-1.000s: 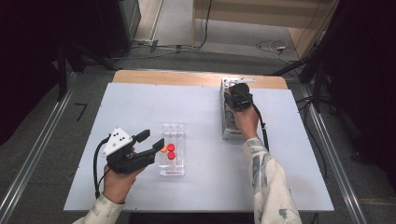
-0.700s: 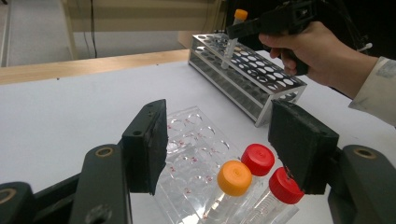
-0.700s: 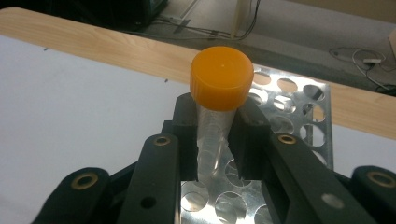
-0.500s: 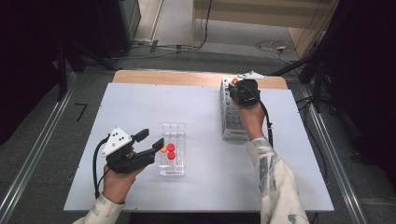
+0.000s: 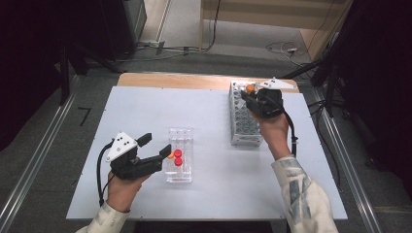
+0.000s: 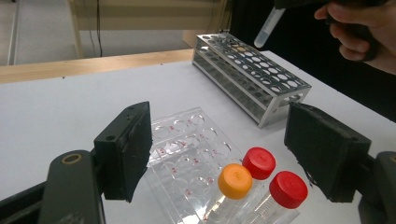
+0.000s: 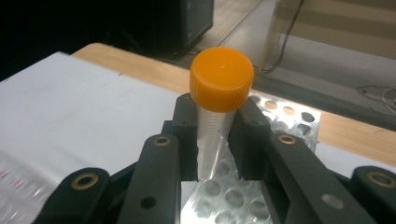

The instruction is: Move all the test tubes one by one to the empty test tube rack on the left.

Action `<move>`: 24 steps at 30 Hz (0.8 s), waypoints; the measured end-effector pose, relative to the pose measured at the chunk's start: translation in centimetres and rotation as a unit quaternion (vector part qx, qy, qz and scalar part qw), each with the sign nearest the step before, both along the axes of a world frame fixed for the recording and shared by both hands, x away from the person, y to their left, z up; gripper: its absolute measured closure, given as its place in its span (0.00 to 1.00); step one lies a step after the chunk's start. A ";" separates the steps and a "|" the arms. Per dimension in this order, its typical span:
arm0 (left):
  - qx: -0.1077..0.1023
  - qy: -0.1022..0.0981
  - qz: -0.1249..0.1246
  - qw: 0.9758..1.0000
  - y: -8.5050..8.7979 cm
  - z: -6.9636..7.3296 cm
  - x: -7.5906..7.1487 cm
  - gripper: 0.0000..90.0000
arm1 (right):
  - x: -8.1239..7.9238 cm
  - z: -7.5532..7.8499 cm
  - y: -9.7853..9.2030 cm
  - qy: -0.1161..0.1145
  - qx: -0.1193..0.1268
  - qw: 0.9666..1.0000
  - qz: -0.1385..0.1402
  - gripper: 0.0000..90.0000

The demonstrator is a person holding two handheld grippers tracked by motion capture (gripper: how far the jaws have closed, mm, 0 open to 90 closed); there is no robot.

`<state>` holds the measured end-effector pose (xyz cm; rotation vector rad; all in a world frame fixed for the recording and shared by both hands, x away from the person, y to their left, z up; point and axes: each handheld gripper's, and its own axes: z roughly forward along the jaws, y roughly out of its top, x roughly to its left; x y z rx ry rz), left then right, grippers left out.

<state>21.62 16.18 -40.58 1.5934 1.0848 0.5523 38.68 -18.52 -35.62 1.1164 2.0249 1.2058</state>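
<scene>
A clear plastic rack (image 5: 180,136) (image 6: 187,135) holds an orange-capped tube (image 5: 170,155) (image 6: 236,180) and two red-capped tubes (image 5: 178,153) (image 6: 259,163). My left gripper (image 5: 156,144) (image 6: 217,144) rests at the rack's left side. Its jaws have just been opening; they flank the three tubes without touching them. Over the far end of the metal rack (image 5: 244,124) (image 6: 252,77) (image 7: 280,112), my right gripper (image 5: 248,94) (image 7: 215,135) is shut on another orange-capped tube (image 5: 250,89) (image 7: 222,79) (image 6: 268,28), held upright and free of the holes.
Both racks stand on a white table (image 5: 145,107) with a wooden strip along its far edge. The metal rack has several open holes. Dark equipment and cables lie on the floor beyond the table.
My right gripper has lifted the orange-capped tube up out of the metal rack and toward its far end. My left gripper's jaws have spread wider; that hand has stayed put.
</scene>
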 end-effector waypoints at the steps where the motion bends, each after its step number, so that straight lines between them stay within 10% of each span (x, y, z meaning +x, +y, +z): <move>1: 0.000 -0.001 -0.001 1.000 -0.1 0.0 0.0 0.26 | -0.6 -0.1 -0.1 -0.001 -0.002 1.000 0.009 0.79; 24: 0.016 -0.006 -0.053 0.998 -3.3 1.3 -0.9 0.24 | -11.1 -1.6 0.1 0.020 -0.020 0.990 0.135 0.79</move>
